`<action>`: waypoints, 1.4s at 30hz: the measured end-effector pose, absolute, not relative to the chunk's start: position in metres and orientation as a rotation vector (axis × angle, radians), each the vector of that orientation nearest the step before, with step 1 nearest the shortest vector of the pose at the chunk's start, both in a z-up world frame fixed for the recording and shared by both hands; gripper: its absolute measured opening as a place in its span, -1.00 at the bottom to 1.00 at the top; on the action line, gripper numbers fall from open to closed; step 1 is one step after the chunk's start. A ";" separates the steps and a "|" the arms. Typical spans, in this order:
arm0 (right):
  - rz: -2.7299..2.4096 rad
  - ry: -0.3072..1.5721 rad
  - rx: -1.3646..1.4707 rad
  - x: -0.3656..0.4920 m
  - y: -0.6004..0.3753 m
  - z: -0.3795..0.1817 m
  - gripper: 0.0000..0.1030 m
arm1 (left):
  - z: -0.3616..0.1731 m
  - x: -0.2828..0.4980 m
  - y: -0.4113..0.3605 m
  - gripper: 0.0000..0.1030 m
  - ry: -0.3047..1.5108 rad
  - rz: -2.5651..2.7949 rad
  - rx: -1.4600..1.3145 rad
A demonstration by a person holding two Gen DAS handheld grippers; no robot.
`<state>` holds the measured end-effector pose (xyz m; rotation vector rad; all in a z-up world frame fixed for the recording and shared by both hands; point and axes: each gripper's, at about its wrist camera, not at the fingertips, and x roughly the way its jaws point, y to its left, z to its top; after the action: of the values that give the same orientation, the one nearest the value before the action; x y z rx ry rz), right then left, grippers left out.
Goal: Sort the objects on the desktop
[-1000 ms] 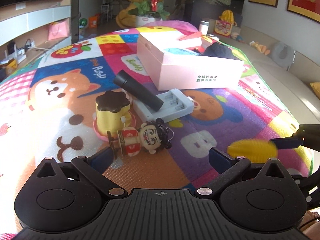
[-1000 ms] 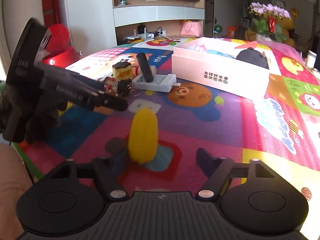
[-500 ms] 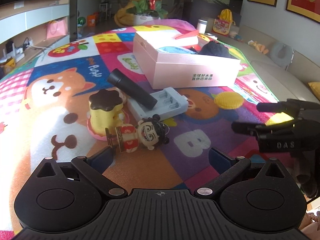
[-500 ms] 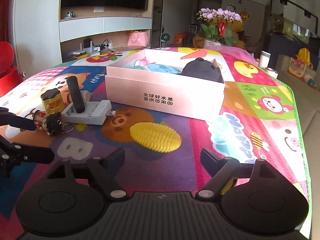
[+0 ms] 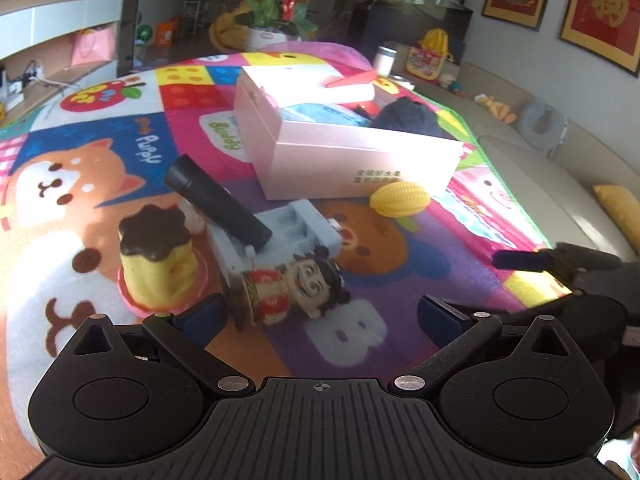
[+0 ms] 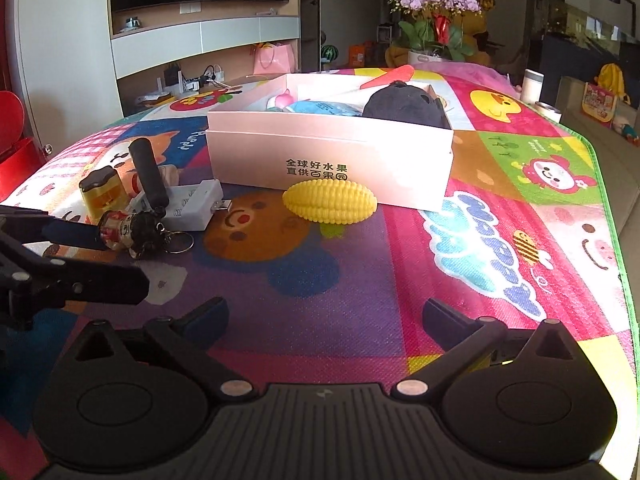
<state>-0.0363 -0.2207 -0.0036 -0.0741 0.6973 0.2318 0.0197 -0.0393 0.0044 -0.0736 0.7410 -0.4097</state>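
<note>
My right gripper (image 6: 324,316), fingers just spread wide and empty, faces the yellow toy corn (image 6: 330,201) beside the pink box (image 6: 332,160): light, ridged plastic, best pinched mid-body.

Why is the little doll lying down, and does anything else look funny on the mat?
The doll has tipped onto its side on the mat. The black flashlight leans crookedly across the battery charger. The yellow corn toy lies just outside the pink box, not in it.
</note>
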 end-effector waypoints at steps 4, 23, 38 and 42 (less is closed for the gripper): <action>0.236 0.706 -0.070 -0.037 -0.221 -0.003 1.00 | 0.008 0.037 -0.040 1.00 0.715 -0.397 -0.060; 0.235 0.697 -0.076 -0.037 -0.221 -0.004 1.00 | 0.027 0.084 0.015 1.00 0.671 -0.160 -0.074; 0.238 0.692 -0.071 -0.037 -0.221 -0.004 1.00 | 0.021 0.075 -0.014 1.00 0.582 -0.097 0.256; 0.237 0.693 -0.071 -0.037 -0.221 -0.004 1.00 | 0.029 0.077 -0.002 1.00 0.541 -0.024 0.230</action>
<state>-0.0366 -0.2215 -0.0036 -0.0709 0.6928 0.2374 0.0773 -0.0023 0.0288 0.2303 0.5414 -0.0238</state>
